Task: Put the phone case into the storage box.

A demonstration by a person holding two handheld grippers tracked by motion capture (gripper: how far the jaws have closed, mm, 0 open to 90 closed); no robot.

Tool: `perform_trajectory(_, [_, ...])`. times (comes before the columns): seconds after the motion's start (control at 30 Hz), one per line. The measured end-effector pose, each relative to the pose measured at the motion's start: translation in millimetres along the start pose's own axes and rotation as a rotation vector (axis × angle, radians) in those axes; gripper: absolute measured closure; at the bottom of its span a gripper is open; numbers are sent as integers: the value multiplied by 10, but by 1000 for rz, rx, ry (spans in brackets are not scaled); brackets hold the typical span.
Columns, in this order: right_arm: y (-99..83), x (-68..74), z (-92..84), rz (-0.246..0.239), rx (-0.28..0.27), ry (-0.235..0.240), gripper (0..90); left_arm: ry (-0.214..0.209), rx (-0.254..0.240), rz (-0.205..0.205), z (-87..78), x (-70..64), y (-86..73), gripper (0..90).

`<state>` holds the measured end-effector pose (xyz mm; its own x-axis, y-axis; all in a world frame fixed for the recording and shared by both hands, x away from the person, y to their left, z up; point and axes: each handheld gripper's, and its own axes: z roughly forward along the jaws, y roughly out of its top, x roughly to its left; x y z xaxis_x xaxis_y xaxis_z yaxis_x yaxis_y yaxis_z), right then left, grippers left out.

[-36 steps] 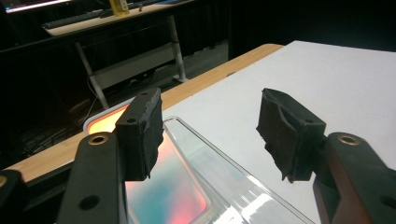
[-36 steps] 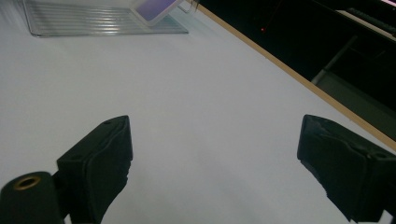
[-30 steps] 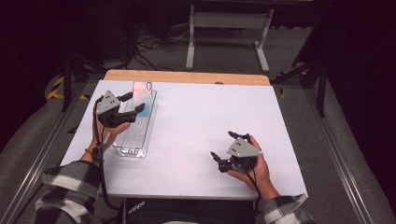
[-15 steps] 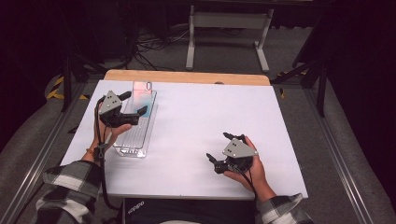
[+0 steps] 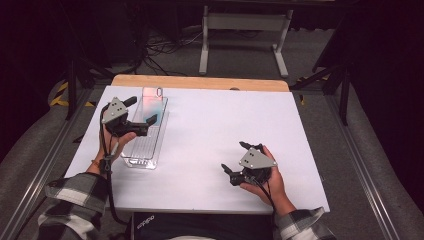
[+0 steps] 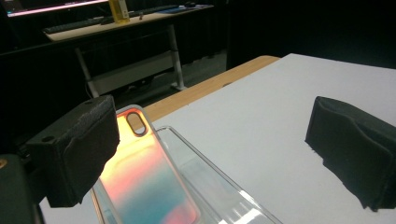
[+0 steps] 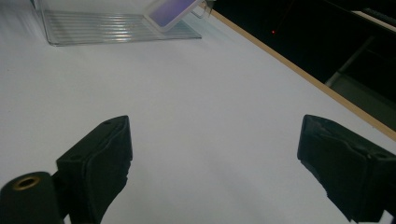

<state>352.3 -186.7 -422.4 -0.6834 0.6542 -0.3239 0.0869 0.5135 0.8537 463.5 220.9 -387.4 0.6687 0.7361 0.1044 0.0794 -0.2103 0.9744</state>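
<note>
Your left gripper (image 5: 140,111) hung over the far end of a clear plastic tray (image 5: 145,150) that lay on the left half of the white table (image 5: 215,125), and its jaws stood wide apart with nothing between them. In the left gripper view one jaw sat just beside the upper corner of an iridescent phone case (image 6: 144,177), pink and orange fading to teal, with its oval camera cutout (image 6: 136,123) toward the table's wooden far edge (image 6: 210,86). The case rested in the tray's far end, tilted so that its top leaned past the tray's rim; from the high view the phone case (image 5: 152,102) showed as a pink glow beside your left jaw. Whether the jaw touched the case I could not tell. Your right gripper (image 5: 240,160) was held low over the bare table on the right near side, well apart from the tray, jaws spread wide and empty. In the right gripper view the tray (image 7: 112,28) and the case (image 7: 173,11) lay far off at the top, the case looking violet from there. Your plaid sleeves (image 5: 75,200) came in from the near edge.
</note>
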Motion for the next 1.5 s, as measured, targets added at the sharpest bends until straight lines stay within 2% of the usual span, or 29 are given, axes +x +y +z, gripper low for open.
perform_trajectory(0.23, [-5,-9,-15,3,-2,-6,109,-15,-9,9,-16,-83,39,34])
perform_trajectory(0.33, [-2,-21,-21,13,-8,-10,109,-18,-26,28,-45,-149,77,41])
perform_trajectory(0.67, [-1,-17,-32,9,-10,-18,108,-38,-34,23,-80,-215,52,49])
perform_trajectory(1.17, [6,-54,-93,33,-25,-31,108,-45,-48,59,-190,-324,95,56])
perform_trajectory(1.5, [7,-74,-116,44,-30,-36,107,-59,-41,82,-235,-398,114,58])
